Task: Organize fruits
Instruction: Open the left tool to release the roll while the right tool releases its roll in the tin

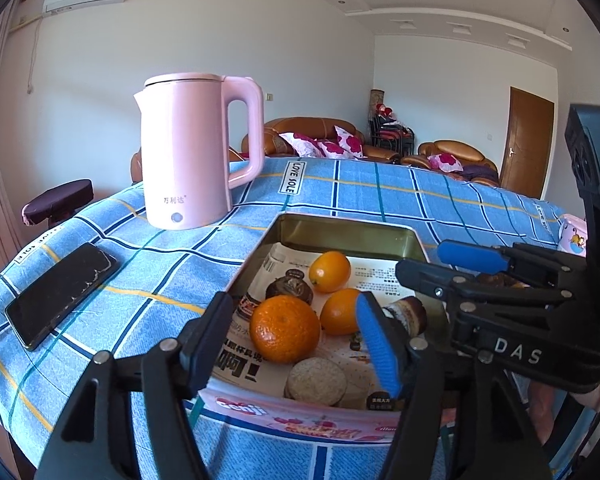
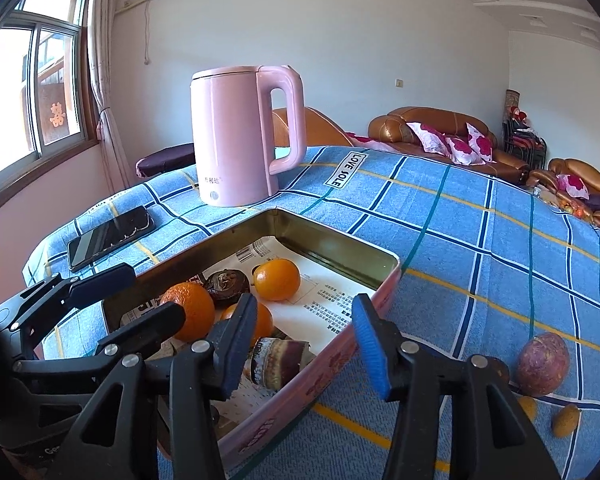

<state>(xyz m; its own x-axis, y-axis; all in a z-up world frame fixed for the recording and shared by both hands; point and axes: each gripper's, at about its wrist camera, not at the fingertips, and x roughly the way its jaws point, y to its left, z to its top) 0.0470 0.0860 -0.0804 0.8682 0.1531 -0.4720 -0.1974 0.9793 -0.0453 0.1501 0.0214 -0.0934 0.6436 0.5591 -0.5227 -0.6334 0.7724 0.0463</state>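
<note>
The blue checked tabletop (image 2: 480, 240) is occupied by a pink kettle (image 2: 240, 136) and a tin (image 1: 340, 232) holding three oranges (image 1: 285, 328). A passion fruit (image 2: 542, 364) is left outside, beside the tin. The left gripper (image 1: 296, 336) and right gripper (image 2: 300, 344) are seen with fingers parted, nothing held. The passion fruit could be nudged off the edge by a careless approach.

A home living room is shown. Leather sofas (image 2: 440, 128) with floral cushions and a curtained window (image 2: 32, 80) are seen.
</note>
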